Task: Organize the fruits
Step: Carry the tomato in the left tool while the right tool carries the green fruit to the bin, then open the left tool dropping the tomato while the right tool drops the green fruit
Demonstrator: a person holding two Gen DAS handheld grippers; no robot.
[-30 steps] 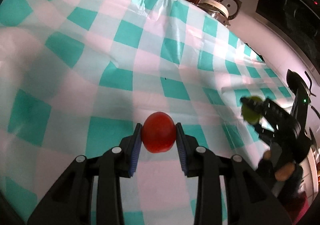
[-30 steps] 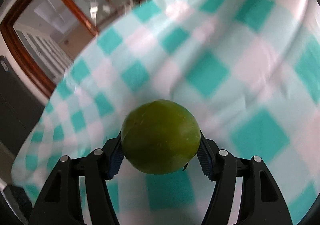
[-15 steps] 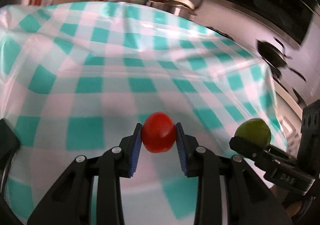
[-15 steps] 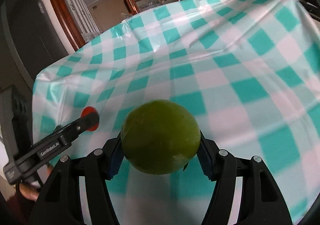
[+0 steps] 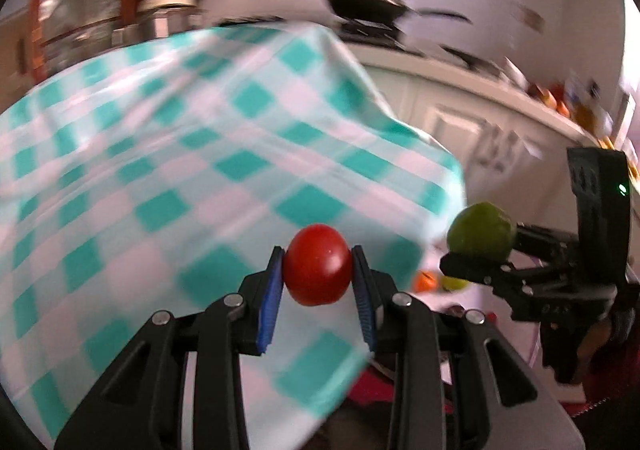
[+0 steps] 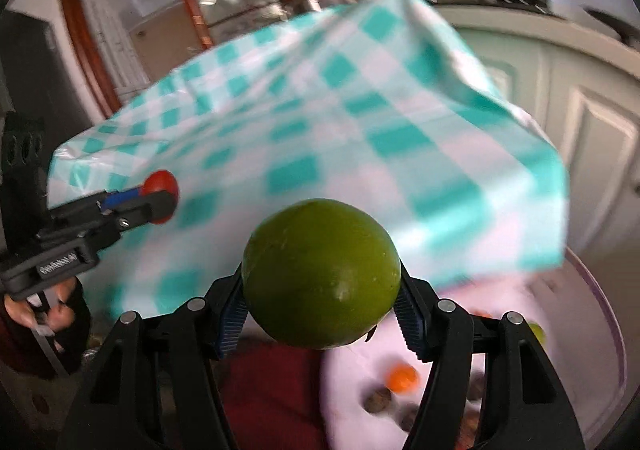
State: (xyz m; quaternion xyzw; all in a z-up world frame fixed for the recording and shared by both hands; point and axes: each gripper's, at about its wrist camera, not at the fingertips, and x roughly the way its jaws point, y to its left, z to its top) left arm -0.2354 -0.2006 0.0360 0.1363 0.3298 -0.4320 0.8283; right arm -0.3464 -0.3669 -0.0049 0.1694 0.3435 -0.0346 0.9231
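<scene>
My left gripper [image 5: 318,274] is shut on a small red tomato [image 5: 318,264], carried in the air above the corner of the checked tablecloth [image 5: 180,154]. My right gripper [image 6: 322,302] is shut on a round green fruit [image 6: 322,274], held past the table's corner. In the left wrist view the right gripper [image 5: 476,254] shows at the right with the green fruit [image 5: 480,230]. In the right wrist view the left gripper [image 6: 160,196] shows at the left with the tomato [image 6: 160,182]. Both views are blurred.
Below and right of the table corner sits a pale round tray [image 6: 560,330] with several small fruits, an orange one [image 6: 404,378] among them. Dark red cloth [image 6: 272,390] lies under the grippers. White cabinets [image 6: 580,130] and a counter with pans stand behind.
Both grippers have swept sideways across the table to its right corner, each still gripping its fruit. The tray with fruits has come into view beyond the table edge.
</scene>
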